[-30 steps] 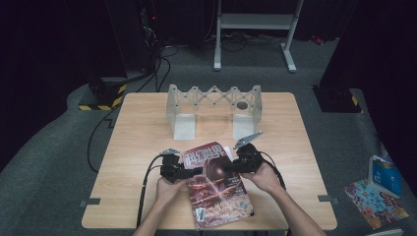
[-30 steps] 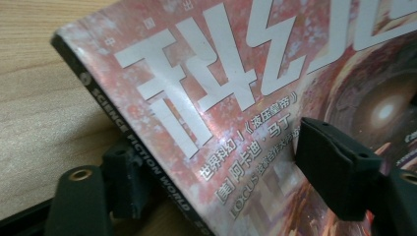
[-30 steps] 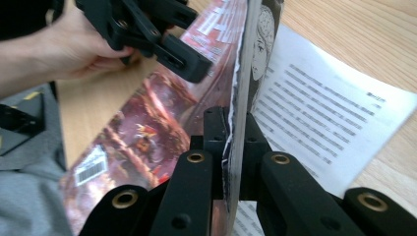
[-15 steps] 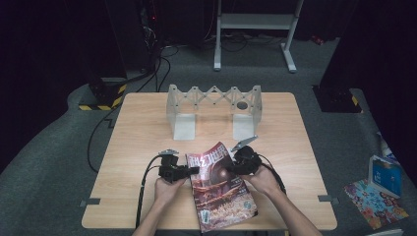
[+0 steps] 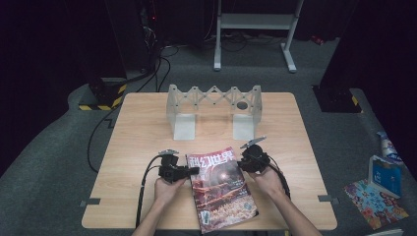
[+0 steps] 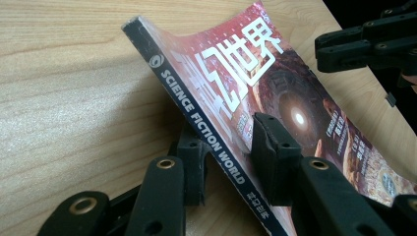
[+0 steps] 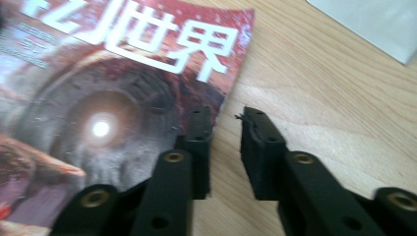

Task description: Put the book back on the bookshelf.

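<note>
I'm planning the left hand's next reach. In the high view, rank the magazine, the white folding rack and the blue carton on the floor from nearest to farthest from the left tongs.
1. Magazine: held at its spine by the left tongs.
2. White folding rack: toward the table's far edge.
3. Blue carton: on the floor, far right.

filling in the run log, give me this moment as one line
left gripper: shut on magazine spine, edge lifted | right gripper: open at magazine's far edge, nothing between jaws | rack: untouched on table
</note>
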The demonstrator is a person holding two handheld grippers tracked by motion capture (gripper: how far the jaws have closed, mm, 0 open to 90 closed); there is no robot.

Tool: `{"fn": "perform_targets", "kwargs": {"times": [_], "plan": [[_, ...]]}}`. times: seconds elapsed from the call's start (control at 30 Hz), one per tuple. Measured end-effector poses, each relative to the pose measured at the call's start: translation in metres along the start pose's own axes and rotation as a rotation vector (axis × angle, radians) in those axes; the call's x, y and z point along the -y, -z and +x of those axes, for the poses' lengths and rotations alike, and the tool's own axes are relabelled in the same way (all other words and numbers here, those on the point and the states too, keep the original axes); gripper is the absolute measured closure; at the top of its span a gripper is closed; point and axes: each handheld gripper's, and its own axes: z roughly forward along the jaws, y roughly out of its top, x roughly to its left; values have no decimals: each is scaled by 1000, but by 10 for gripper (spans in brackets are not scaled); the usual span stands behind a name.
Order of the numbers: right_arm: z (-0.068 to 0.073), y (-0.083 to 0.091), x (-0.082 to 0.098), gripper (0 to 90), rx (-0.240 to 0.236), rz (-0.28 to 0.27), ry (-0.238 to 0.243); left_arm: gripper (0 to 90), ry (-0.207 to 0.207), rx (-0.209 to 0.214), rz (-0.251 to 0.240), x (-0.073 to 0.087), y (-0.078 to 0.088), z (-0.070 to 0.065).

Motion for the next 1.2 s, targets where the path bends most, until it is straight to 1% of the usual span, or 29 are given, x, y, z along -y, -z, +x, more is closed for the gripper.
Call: {"fn": "perform_targets", "kwargs": {"times": [0.03,0.17,0.23,0.3,0.33,0.37,0.4,0.47,0.53,0.57,0.6,0.63,0.67,0.73,0.8,0.87,0.97,1.03,1.2], "plan": [[1,-1,0,793,7,11,-6,670,2,2,1,0,0,0],[5,-12,-2,856,23,53,4,663,18,10,10,0,-1,2],[7,-16,-2,894,23,61,16,660,22,17,18,-1,-1,3],[7,-17,-3,895,20,61,6,657,29,27,27,-1,-1,4],[6,-18,-4,896,15,56,11,655,37,33,34,-1,-2,4],[5,-19,-4,896,10,53,10,652,35,40,35,-1,-4,5],[5,-19,-4,896,2,49,11,646,33,43,48,-1,-5,4],[5,-20,-4,896,-4,40,10,624,15,44,73,-3,-10,1],[7,-20,-4,896,-9,37,17,617,2,45,79,-5,-14,-3],[8,-21,-4,896,-12,33,27,615,2,49,81,-7,-16,-5],[10,-21,-4,896,-16,37,23,614,6,53,76,-7,-17,-6],[11,-22,-4,897,-21,29,38,614,11,59,78,-8,-17,-6],[13,-22,-5,897,-8,28,51,614,11,58,80,-7,-18,-5],[12,-22,-4,896,-15,24,49,612,10,50,89,-7,-18,-5],[12,-22,-4,897,-21,21,43,614,12,54,89,-7,-17,-5],[12,-22,-4,896,-21,14,60,641,14,58,91,-7,-16,-5],[12,-22,-2,895,-35,3,38,692,37,61,101,-9,-14,-5],[12,-23,-1,895,-35,-11,48,710,50,60,108,-10,-12,-6],[15,-23,0,886,-33,-32,55,743,63,74,95,-11,-7,-9]]}}
